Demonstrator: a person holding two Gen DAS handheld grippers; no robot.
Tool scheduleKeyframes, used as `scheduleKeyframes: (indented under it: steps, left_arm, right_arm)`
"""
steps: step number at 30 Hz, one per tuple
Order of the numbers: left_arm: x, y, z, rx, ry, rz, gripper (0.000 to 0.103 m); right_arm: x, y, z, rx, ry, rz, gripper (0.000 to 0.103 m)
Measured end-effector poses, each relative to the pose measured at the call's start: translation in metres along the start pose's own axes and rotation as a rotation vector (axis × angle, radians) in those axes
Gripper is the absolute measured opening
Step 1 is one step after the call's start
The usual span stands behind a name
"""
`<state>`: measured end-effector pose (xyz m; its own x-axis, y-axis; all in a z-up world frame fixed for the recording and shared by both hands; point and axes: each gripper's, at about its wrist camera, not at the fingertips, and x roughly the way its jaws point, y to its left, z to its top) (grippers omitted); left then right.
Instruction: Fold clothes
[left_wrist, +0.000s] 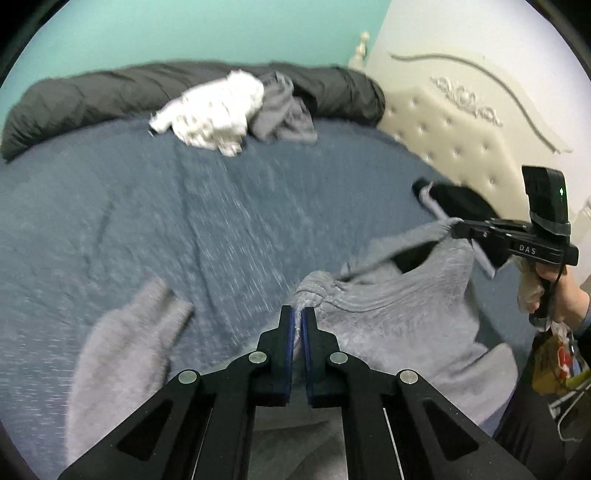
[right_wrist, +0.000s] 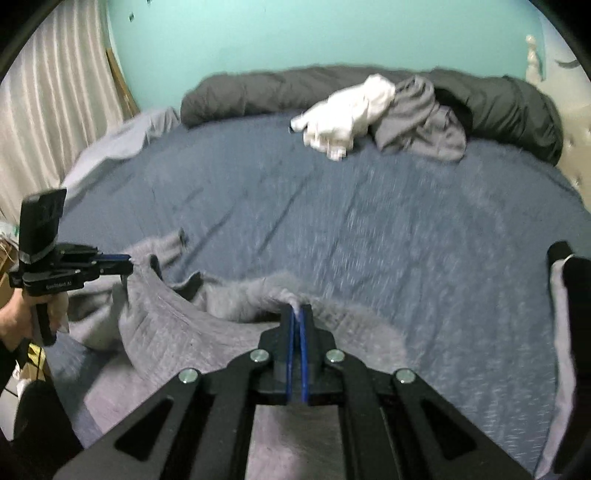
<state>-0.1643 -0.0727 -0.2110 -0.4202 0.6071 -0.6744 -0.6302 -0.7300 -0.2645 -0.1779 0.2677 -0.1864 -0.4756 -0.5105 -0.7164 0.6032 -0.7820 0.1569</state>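
A fuzzy grey sweater (left_wrist: 399, 306) lies bunched at the near edge of the blue bed cover (left_wrist: 184, 221). One sleeve (left_wrist: 125, 354) trails off to the left. My left gripper (left_wrist: 298, 314) is shut on a pinch of the sweater's fabric at its top edge. In the right wrist view the same left gripper (right_wrist: 127, 260) is held by a hand at the far left, clamped on the sweater (right_wrist: 177, 325). My right gripper (right_wrist: 298, 310) is shut on another fold of the sweater, and the left wrist view shows this right gripper (left_wrist: 456, 225) gripping a corner. The sweater sags between the two grips.
A white garment (left_wrist: 214, 110) and a grey garment (left_wrist: 284, 110) lie crumpled at the far side against a rolled dark duvet (left_wrist: 92, 99). A cream tufted headboard (left_wrist: 461, 129) stands on the right. Black and grey cloth (left_wrist: 461, 203) lies near it. Curtains (right_wrist: 48, 110) hang at the left.
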Motion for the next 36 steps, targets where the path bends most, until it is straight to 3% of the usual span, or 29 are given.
scheduleKeyframes:
  steps: [6, 8, 16, 19, 21, 23, 31, 36]
  left_arm:
    - [-0.049, 0.001, 0.020, -0.030, -0.094, 0.015, 0.003]
    - [-0.054, -0.001, 0.020, -0.026, -0.096, 0.027, 0.003]
    - [-0.039, 0.005, -0.019, -0.040, -0.025, 0.028, 0.003]
    - [-0.033, 0.013, -0.031, -0.053, -0.001, 0.033, 0.003]
    - [-0.032, 0.017, -0.035, -0.062, 0.004, 0.032, 0.003]
    - [-0.033, 0.020, -0.038, -0.071, -0.002, 0.025, 0.003]
    - [-0.031, 0.024, -0.041, -0.088, -0.009, 0.017, 0.003]
    - [-0.028, 0.028, -0.041, -0.101, -0.012, 0.009, 0.003]
  right_arm:
    - [-0.053, 0.002, 0.023, 0.038, -0.085, 0.056, 0.002]
    - [-0.054, -0.001, 0.027, 0.085, -0.046, 0.130, 0.002]
    - [-0.008, -0.014, 0.004, 0.211, 0.112, 0.138, 0.007]
    - [-0.002, -0.009, -0.005, 0.164, 0.135, 0.046, 0.012]
    - [0.002, -0.010, -0.008, 0.151, 0.137, 0.017, 0.025]
    - [0.005, -0.014, -0.010, 0.129, 0.140, 0.012, 0.045]
    - [0.033, -0.010, -0.014, 0.022, 0.191, -0.060, 0.052]
    - [0.056, 0.007, -0.012, -0.054, 0.200, -0.021, 0.053]
